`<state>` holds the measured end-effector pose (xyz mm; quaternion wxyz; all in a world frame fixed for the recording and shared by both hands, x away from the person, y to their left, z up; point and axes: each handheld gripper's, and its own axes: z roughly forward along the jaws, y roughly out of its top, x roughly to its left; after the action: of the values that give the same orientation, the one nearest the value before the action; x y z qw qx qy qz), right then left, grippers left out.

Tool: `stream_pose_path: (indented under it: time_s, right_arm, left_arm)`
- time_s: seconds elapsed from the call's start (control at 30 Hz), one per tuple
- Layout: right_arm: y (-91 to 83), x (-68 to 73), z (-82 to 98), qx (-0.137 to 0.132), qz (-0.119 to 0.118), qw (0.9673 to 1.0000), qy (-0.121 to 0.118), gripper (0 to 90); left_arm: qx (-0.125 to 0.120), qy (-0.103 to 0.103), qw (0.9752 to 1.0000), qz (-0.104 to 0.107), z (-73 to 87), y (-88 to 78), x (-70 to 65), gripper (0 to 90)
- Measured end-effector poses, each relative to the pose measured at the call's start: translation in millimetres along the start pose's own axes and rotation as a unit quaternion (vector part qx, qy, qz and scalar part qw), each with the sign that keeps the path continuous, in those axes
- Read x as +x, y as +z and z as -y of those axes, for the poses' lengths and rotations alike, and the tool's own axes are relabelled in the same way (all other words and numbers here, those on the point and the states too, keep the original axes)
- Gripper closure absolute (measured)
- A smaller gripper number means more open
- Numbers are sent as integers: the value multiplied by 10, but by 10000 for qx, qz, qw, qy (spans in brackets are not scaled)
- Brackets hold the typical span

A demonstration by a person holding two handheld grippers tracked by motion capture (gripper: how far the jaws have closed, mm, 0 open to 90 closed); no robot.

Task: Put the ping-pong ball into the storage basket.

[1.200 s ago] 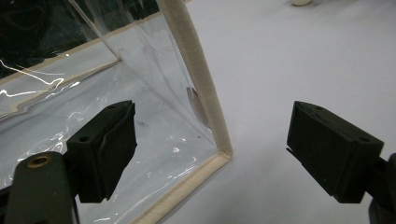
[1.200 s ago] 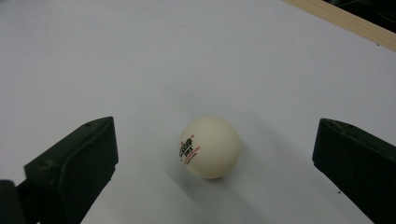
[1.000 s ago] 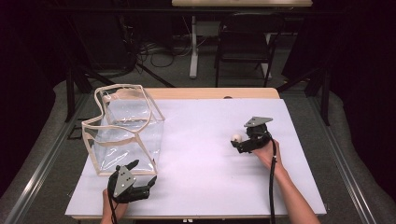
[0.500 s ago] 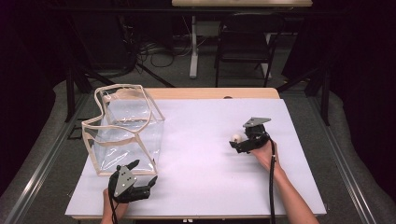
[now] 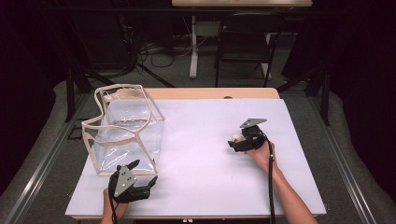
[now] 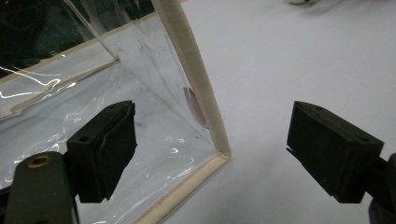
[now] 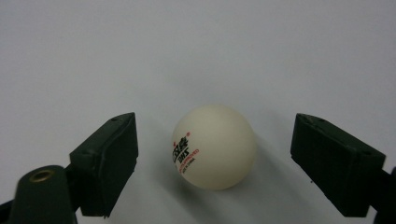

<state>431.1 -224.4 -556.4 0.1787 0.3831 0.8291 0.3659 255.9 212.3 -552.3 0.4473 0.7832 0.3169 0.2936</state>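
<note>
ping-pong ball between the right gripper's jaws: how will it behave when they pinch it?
The ping-pong ball is round and smooth on a flat white table, so it will probably roll off at an off-centre touch. It looks hollow and light, likely needing little force. The right gripper has just been closing, with gaps at both pads; flat pads on a sphere may squirt it forward.

The right gripper [image 7: 215,158] has just been closing its jaws around the white ball [image 7: 214,146], gaps remaining.
</note>
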Motion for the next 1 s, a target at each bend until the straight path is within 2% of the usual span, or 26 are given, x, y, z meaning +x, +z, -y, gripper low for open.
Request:
stream_pose_path:
  time_s: [0.13,0.2,0.3,0.33,0.57,0.63,1.0]
  right_arm:
    - [9,3,2,24,82,10000,-11,229]
    - [2,7,-2,34,171,9998,-27,291]
    - [-2,1,-1,38,169,9998,-18,323]
    - [-2,-1,1,70,177,9998,-15,362]
    - [-4,-1,6,81,188,9998,-8,435]
    - [1,3,9,101,193,9998,-3,497]
    - [-48,49,-30,16,221,9997,-111,504]
  left_arm:
    - [-1,2,10000,-4,1,-3,2,158]
    - [4,6,10000,-4,1,-3,4,158]
    - [7,6,10000,1,2,-2,3,158]
    - [8,10,10000,3,1,-4,3,158]
    - [16,12,10000,-4,3,-9,7,158]
    - [11,20,10000,-3,2,-12,7,159]
    - [-7,13,10000,1,3,-14,3,158]
